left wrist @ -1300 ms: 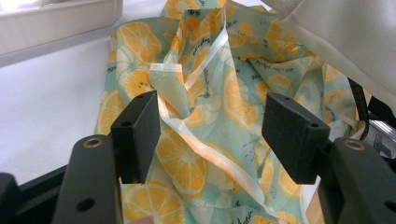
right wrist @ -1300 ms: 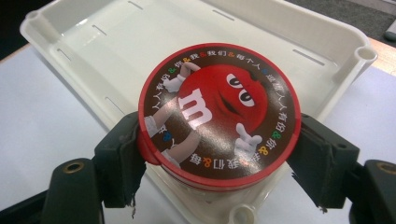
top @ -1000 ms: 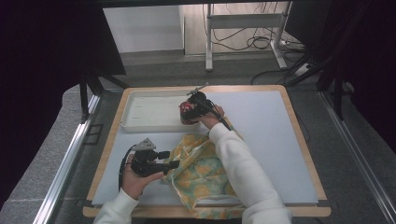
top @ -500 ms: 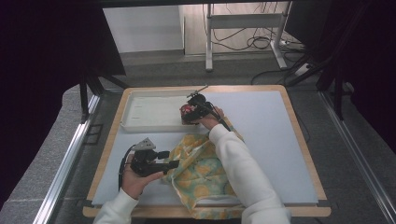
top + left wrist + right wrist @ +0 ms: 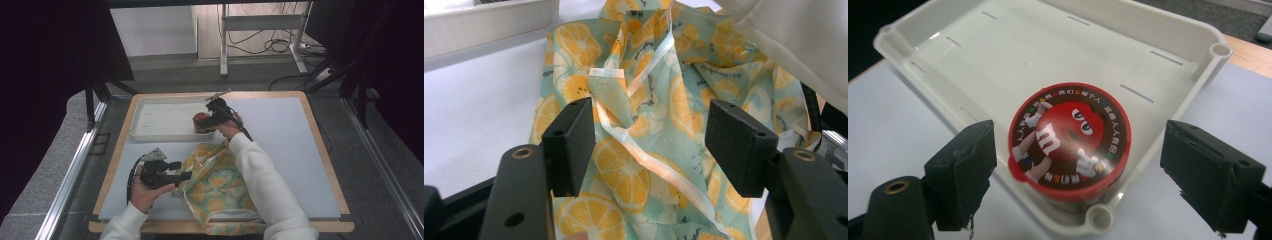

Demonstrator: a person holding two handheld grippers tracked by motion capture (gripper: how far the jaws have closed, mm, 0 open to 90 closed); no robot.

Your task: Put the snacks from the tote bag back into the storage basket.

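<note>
Tray (image 5: pixel 1168 60): holds your red tub (image 5: pixel 1070 140) in its near corner
Right gripper (image 5: pixel 1078 165): jaws apart, just been opening, straddling the tub without touching
Left gripper (image 5: pixel 649 145): jaws apart over the bag (image 5: pixel 649 115)
Bag: crumpled beside the tray, under your sleeve (image 5: pixel 260 180)

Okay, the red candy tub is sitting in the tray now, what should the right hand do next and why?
Probably lift the right tongs straight back from the candy tub. Their jaws have just been opening and stand clear of its sides, and it rests in the corner of the white tray. Then return to the orange-print bag.
</note>
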